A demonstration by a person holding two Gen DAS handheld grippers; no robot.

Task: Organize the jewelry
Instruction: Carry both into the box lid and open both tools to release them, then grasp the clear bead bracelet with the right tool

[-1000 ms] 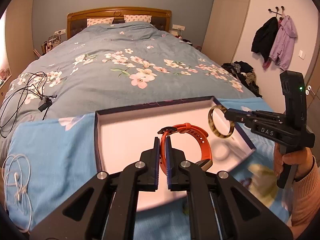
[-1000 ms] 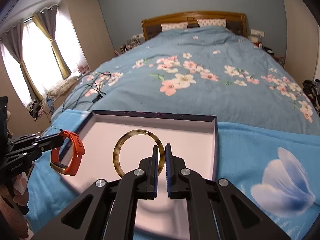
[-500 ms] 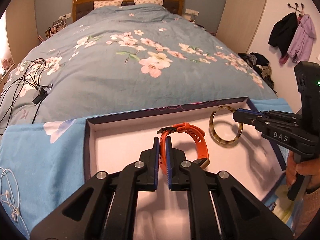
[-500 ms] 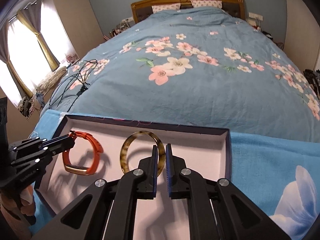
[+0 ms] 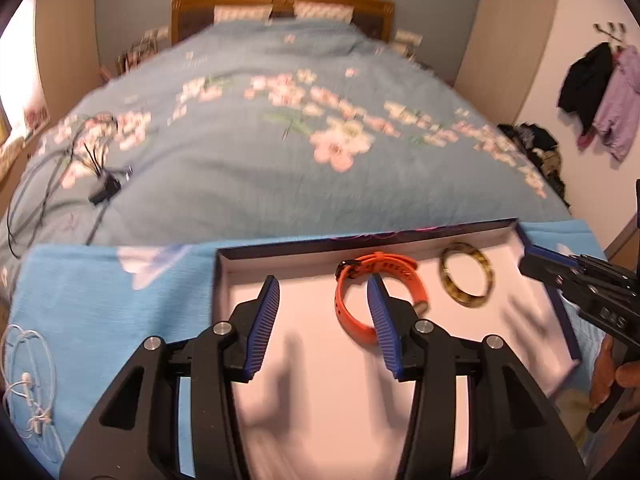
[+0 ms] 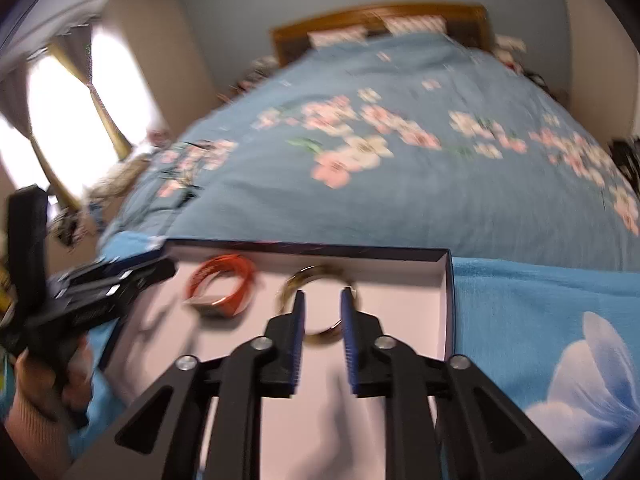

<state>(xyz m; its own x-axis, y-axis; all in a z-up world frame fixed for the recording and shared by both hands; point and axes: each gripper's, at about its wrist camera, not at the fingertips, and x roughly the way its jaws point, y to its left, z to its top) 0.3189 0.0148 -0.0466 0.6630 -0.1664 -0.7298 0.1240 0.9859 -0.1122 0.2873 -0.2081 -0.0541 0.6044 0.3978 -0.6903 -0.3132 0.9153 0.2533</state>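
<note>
An orange watch band (image 5: 376,292) lies in the white box (image 5: 312,392) near its far wall. My left gripper (image 5: 326,292) is open and empty just above and left of it. A tortoiseshell bangle (image 5: 466,280) lies to the band's right. In the right wrist view the bangle (image 6: 320,304) lies partly behind my open, empty right gripper (image 6: 322,300). The band (image 6: 222,286) lies to its left. The right gripper also shows in the left wrist view (image 5: 536,264).
The box sits on a light blue floral cloth (image 5: 100,300) at the foot of a bed with a blue flowered quilt (image 5: 280,140). White earphones (image 5: 28,380) lie on the cloth at left. Black cables (image 5: 92,176) lie on the quilt.
Both grippers have opened and let go. The orange band and the bangle now lie in the box. Both grippers have drawn back a little.
</note>
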